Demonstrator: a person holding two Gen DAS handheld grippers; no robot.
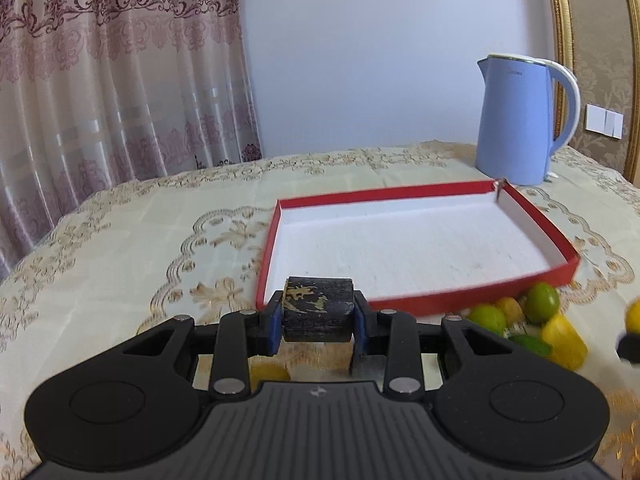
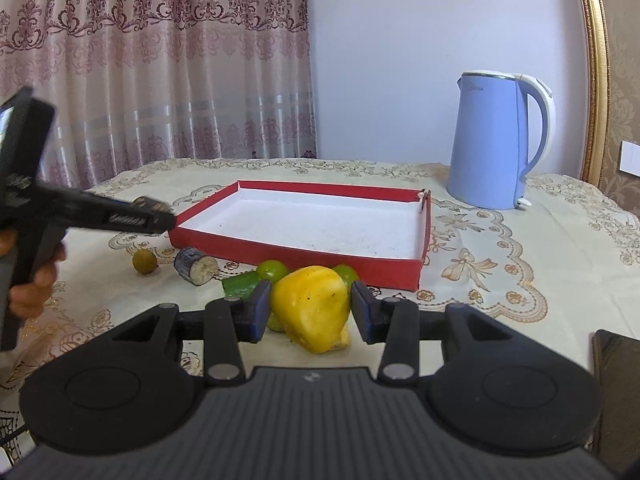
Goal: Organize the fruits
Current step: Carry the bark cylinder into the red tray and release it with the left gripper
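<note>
Fruits lie in a loose cluster on the embroidered cream tablecloth (image 2: pixel 500 248), just beside the near wall of the red tray (image 2: pixel 304 258); none sits inside it. The tray is a shallow rectangular cardboard lid, red outside and white within, with one far corner torn. Behind it at the far right stands one smooth pale-blue kettle (image 2: pixel 492 140) with a white handle.

The largest fruit is a waxy yellow bell-shaped fruit (image 2: pixel 310 308), lobed and lightly speckled, and it sits between the blue pads of the right gripper (image 2: pixel 310 312). The left pad touches it, while a sliver of gap shows at the right pad, so I cannot tell whether the grip is tight.

Behind it are two round glossy green limes (image 2: pixel 272 270) and one flat green piece (image 2: pixel 240 284). Further left lie one dark cylinder chunk (image 2: pixel 196 266) with a pale fibrous cut end and one small dull brown ball (image 2: pixel 144 261).

The left gripper (image 1: pixel 318 314) is clenched on a second dark cylinder chunk (image 1: pixel 318 310), rough and scuffed with yellowish marks, held at the tray's near left corner.
</note>
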